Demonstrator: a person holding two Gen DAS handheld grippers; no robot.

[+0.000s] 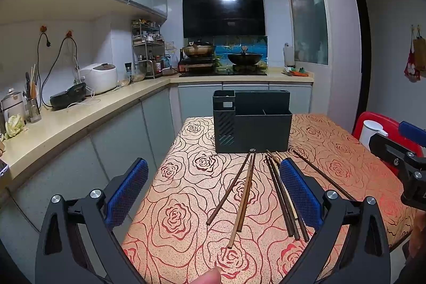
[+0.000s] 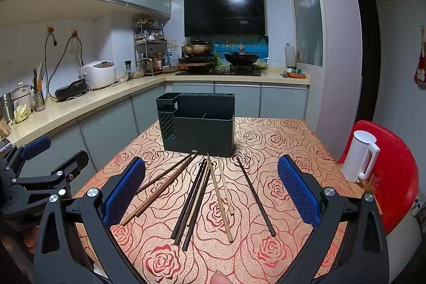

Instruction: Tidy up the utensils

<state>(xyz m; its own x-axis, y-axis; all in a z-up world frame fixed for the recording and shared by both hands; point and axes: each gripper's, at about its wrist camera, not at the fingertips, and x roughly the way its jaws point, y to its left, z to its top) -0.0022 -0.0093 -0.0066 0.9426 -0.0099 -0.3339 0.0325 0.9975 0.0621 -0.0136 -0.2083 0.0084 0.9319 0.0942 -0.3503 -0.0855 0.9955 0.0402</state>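
Several wooden chopsticks (image 2: pixel 202 193) lie fanned out on the rose-patterned tablecloth (image 2: pixel 279 140), some dark, some pale. In the left wrist view the same chopsticks (image 1: pixel 245 190) run toward a dark grey utensil holder (image 1: pixel 251 121) at the table's far side; the holder (image 2: pixel 198 124) has divided compartments and looks empty. My left gripper (image 1: pixel 213 193) hovers open above the near ends of the chopsticks, holding nothing. My right gripper (image 2: pixel 211 193) is likewise open over the spread, with nothing between its blue pads (image 2: pixel 298 190).
A white kettle (image 2: pixel 359 156) stands on a red chair (image 2: pixel 394 177) at the table's right. The kitchen counter (image 1: pixel 80 116) runs along the left with a rice cooker (image 1: pixel 99 77). The stove with pans (image 2: pixel 221 55) is behind the table.
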